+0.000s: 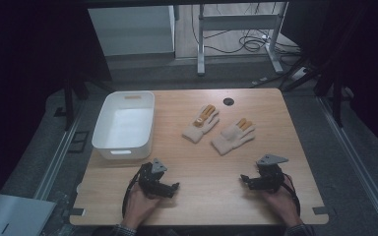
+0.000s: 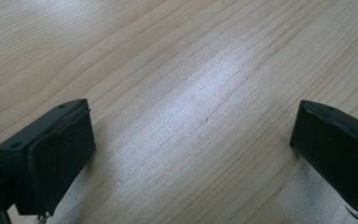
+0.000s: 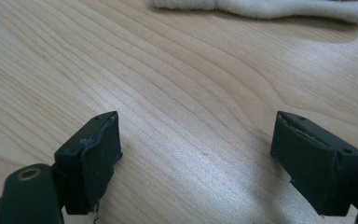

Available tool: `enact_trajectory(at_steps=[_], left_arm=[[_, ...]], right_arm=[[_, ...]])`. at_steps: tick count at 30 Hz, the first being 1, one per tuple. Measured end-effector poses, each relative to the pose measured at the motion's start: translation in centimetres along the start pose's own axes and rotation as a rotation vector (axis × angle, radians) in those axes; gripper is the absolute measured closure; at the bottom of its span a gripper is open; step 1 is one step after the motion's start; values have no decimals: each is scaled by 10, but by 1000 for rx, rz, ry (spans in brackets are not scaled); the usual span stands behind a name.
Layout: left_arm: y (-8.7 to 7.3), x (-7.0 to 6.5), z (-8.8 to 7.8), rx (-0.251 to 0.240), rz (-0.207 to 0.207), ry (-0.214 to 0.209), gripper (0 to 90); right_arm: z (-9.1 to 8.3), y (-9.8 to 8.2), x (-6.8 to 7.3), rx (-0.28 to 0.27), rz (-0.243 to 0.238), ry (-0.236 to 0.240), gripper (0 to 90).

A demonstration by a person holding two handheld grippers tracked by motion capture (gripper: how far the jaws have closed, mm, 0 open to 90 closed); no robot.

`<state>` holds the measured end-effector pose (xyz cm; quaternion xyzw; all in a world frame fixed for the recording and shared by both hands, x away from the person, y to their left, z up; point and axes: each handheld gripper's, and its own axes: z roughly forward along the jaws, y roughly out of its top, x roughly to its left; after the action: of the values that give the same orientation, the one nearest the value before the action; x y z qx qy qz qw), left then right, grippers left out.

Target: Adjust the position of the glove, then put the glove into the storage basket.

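Two cream work gloves with orange-yellow fingers lie on the wooden table (image 1: 202, 162): one glove (image 1: 201, 123) near the middle, the other glove (image 1: 233, 135) to its right. My left gripper (image 1: 170, 188) rests low at the table's front left, held by a hand, jaws wide apart over bare wood (image 2: 191, 112). My right gripper (image 1: 248, 180) sits at the front right, also open with nothing between its jaws. In the right gripper view a strip of cream glove (image 3: 270, 7) lies along the top edge, well beyond the fingertips.
A white plastic bin (image 1: 124, 125) stands empty at the table's back left. A small black round grommet (image 1: 228, 101) sits near the far edge. Beyond the table are metal desk legs and cables on the floor.
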<state>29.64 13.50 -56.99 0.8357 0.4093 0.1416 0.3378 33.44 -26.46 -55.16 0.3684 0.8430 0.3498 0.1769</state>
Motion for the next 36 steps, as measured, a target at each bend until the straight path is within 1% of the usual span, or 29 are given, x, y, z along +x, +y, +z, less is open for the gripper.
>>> enact_trajectory(at_steps=[7, 9, 11, 12, 13, 14, 17, 19, 20, 22, 25, 26, 27, 31, 32, 36], left_arm=[[0, 0, 0, 0, -1, 1, 0], [0, 0, 0, 0, -2, 1, 0], [0, 0, 0, -2, -3, 0, 0], [0, 0, 0, -2, -3, 1, 0], [0, 0, 0, -2, -3, 0, 0], [0, 0, 0, -2, -4, 1, 0], [0, 0, 0, -2, -4, 1, 0], [0, 0, 0, -3, -3, 1, 0], [0, 0, 0, -3, -3, 1, 0], [0, 0, 0, -3, 0, 1, 0], [0, 0, 0, -3, -2, 1, 0], [0, 0, 0, -3, -2, 1, 0], [0, 0, 0, -3, -2, 1, 0], [0, 0, 0, -4, -2, 2, 0], [0, 0, 0, -4, -2, 2, 0], [0, 0, 0, -4, -2, 2, 0]], right_arm=[[0, 0, 0, 1, 2, 1, 164], [0, 0, 0, 0, 9, -4, 164], [0, 2, 0, 11, 14, -10, 165], [1, 4, -2, 16, 31, -7, 165], [1, 4, -2, 16, 31, -7, 165], [2, 6, -5, 16, 52, -2, 170], [2, 7, -7, 16, 62, -2, 176], [3, 10, -12, 8, 89, 0, 179], [3, 10, -12, 8, 89, 0, 179], [2, 12, -14, -9, 109, 3, 188], [2, 18, -16, -20, 105, -7, 192], [3, 23, -17, -21, 104, -2, 197], [3, 23, -17, -21, 104, -2, 197], [8, 31, -20, -3, 102, 6, 213], [11, 35, -20, 4, 89, -2, 223], [15, 42, -20, 2, 84, 0, 230]])
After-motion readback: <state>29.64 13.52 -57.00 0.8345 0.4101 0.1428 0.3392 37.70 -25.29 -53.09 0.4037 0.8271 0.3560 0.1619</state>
